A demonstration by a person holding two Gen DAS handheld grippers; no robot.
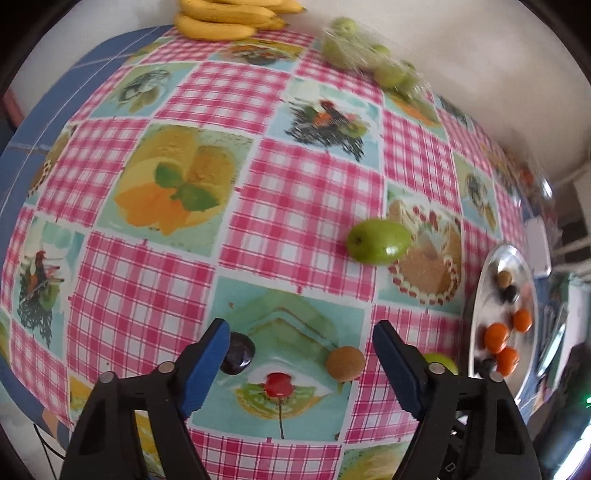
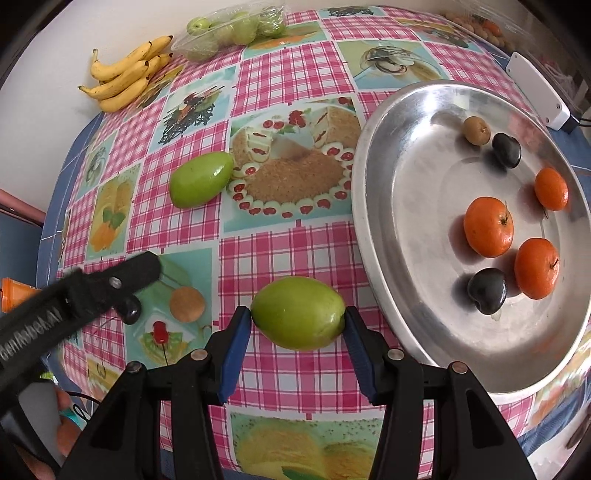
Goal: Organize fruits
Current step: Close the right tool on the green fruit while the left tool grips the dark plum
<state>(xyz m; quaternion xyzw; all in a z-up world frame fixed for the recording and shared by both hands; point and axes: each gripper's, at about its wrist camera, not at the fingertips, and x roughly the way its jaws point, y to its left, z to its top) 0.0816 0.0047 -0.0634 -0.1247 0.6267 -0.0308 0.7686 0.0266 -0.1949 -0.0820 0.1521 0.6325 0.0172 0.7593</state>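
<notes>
A: Over the checked tablecloth (image 1: 306, 192), in the left wrist view, we have the left gripper (image 1: 301, 363) pointing steeply down, jaws spread wide with nothing pinched between them.

B: Right, and look what lies under that gap: a small brown fruit (image 1: 345, 363) toward the right finger, and a dark plum-like fruit (image 1: 238, 352) at the tip of the left finger, partly hidden by it. Touching or not, we cannot tell.

A: We'd judge that one of those two is the next pick. Further out a green fruit (image 1: 378, 242) lies loose on the cloth, and the steel tray (image 1: 491, 266) sits at the right edge with fruit already on it.

B: Bananas (image 1: 225, 18) and a clear pack of green fruits (image 1: 364, 48) stay along the far edge, well apart from the action.

A: Now the right wrist view. Here the right gripper (image 2: 298, 332) has its pads pressed on both ends of a second green fruit (image 2: 298, 313), pinched lengthwise.

B: End to end, so we reckon it won't roll out. The tray (image 2: 373, 206) lies just to the right, holding three oranges (image 2: 488, 226), two dark fruits (image 2: 487, 291) and one small brown one (image 2: 476, 130).

A: So sorted fruit gathers there; we judge that this green one goes next.

B: And the left gripper (image 2: 127, 269) shows at the left, above the loose dark fruit (image 2: 129, 309) and beside the brown one (image 2: 187, 304).
</notes>
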